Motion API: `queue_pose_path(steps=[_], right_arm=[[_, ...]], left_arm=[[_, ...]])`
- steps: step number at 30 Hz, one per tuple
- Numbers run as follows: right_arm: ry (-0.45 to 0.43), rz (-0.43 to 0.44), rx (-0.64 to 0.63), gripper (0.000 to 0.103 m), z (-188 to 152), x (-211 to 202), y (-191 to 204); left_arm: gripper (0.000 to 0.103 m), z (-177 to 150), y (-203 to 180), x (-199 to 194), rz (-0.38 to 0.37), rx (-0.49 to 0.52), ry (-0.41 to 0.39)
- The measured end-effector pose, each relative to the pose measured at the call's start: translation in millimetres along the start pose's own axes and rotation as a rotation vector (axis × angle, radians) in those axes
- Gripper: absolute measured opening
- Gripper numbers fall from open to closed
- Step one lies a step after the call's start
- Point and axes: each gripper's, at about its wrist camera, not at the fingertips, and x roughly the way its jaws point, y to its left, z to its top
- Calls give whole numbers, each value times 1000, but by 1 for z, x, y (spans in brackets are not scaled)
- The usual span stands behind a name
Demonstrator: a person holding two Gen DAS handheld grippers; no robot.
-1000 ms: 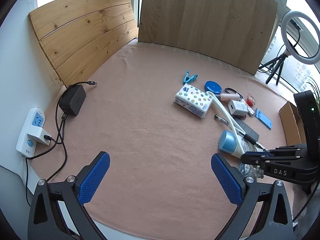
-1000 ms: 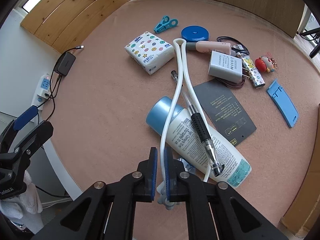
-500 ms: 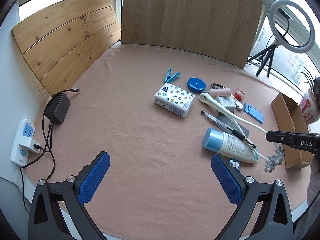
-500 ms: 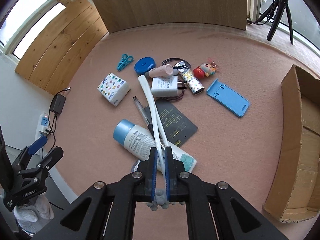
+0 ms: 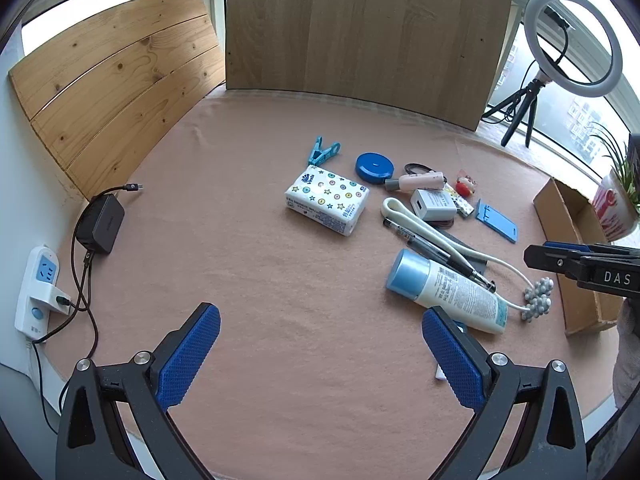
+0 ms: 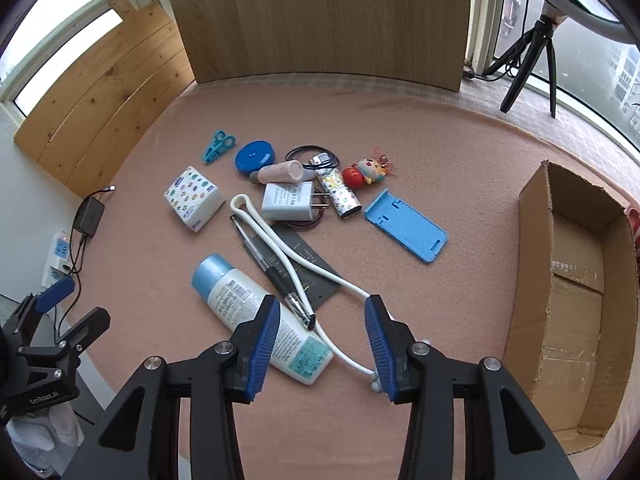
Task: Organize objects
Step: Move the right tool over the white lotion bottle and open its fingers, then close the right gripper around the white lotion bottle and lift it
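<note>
The left claw [image 5: 320,354] is hanging wide open and empty over bare bench [image 5: 248,264]. The right claw [image 6: 318,346] has just been opening, gripping nothing; the white cord [image 6: 304,276] is lying between its pads, the cardboard box [image 6: 580,276] to its right. Regripping should centre the cord first.

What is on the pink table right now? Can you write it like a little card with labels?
surface: pink cloth-covered table
biggest item: white lotion bottle with light blue cap, lying on its side
across it: black and clear pen and white bendy massager with grey beaded end
other items: white tissue pack with coloured dots, round blue tape measure, blue plastic phone stand
container: open brown cardboard box, nothing visible inside
right hand-held gripper: jaws just opened, massager cord lies loose between them
left hand-held gripper: open, holding nothing
</note>
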Motion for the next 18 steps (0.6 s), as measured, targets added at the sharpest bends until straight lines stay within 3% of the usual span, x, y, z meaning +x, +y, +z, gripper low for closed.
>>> queue_pose_path(steps=[4,6,11,14,18], right_arm=[[58,128,-32,38,4,19,19],[91,154,-43,32,6,32,25],[180,198,-11,32,10,65,27],[205,204,9,32,8,74,24],[221,210,18,32,9,81,21]], left_arm=[[103,-3,1,3,-1,-8,10],[102,-4,1,5,-3,-11,16],[99,-11,-5,7,-32,4,25],[97,-17,-17,10,-85,32,41],[85,-26,-47,21,-184,98,88]])
